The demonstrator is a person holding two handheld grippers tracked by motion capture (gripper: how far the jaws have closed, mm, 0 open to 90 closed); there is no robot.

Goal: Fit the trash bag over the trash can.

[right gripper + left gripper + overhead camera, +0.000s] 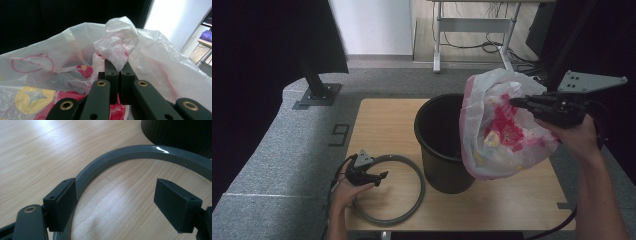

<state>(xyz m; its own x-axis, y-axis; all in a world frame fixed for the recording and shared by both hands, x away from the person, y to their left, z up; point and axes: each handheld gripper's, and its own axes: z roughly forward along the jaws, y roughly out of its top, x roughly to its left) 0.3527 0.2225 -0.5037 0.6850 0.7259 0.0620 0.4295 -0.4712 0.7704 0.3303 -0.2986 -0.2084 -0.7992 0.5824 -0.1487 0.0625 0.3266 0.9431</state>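
Grey carpet surrounds a small wooden table [377, 120], with a desk frame and loose cables against the far wall. On the table stands a black bin [439, 145], and to its near left lies a grey ring [412, 172], flat on the wood and just beside the bin's base; it looks like the bin's clamp ring.

At the right, the right gripper [514, 102] has its jaws shut tight on a bunched fold of a thin white plastic bag [502, 132] printed in red, pink and yellow. The bag hangs billowed against the bin's right side, its mouth edge, trimmed in pink, at the rim; how much of it sits inside the bin cannot be told. In the right gripper view the crumpled plastic [117, 47] sticks up from between the closed pads.

The left gripper [384, 175] rests low at the near left. Its jaws stand wide apart with the ring [120, 157] passing between them; one pad lies alongside the ring, the other is clear of it, so nothing is clamped.

The step in hand looks like lining the bin. Next, the bag's mouth likely needs spreading over the rim before the ring is gripped and set on top.
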